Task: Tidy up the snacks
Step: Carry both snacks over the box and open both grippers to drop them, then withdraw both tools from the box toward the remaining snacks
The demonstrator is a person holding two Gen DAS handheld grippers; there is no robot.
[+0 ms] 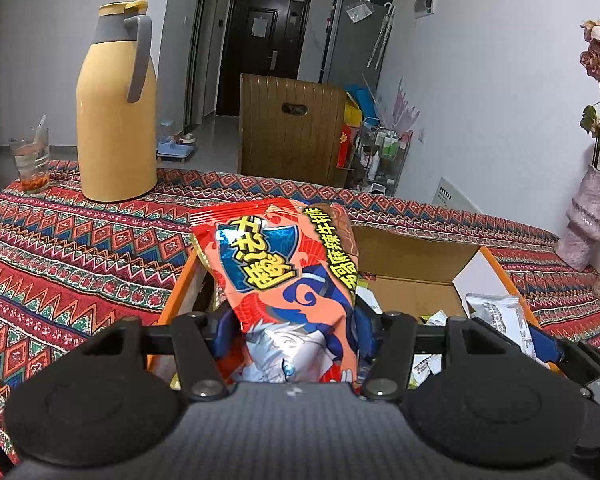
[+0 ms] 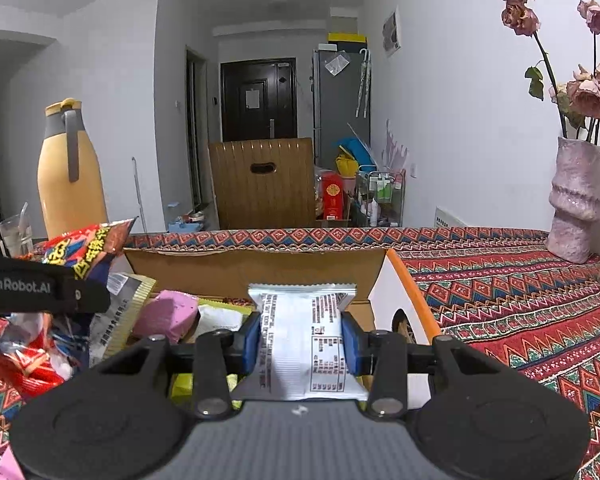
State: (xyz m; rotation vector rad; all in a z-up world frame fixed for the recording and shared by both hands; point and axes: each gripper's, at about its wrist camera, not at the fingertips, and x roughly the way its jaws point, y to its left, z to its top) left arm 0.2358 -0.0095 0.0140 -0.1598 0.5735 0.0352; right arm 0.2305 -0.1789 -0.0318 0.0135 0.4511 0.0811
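My left gripper [image 1: 294, 326] is shut on a big red and blue snack bag [image 1: 284, 264], which stands upright over the near left part of an open cardboard box [image 1: 412, 258] with orange sides. My right gripper [image 2: 300, 340] is shut on a small silver-white snack packet [image 2: 304, 332], held above the same cardboard box [image 2: 260, 266]. In the right wrist view the red snack bag [image 2: 88, 248] and the left gripper's black body [image 2: 40, 286] show at the left. Inside the box lie several more snacks, among them a pink packet [image 2: 166, 316] and a silver packet [image 1: 496, 312].
The box sits on a table under a red patterned cloth [image 1: 80, 248]. A yellow thermos jug [image 1: 116, 112] and a drinking glass [image 1: 32, 160] stand at the back left. A pink vase with dried roses [image 2: 576, 200] stands at the back right. A wooden chair back [image 1: 292, 128] rises behind the table.
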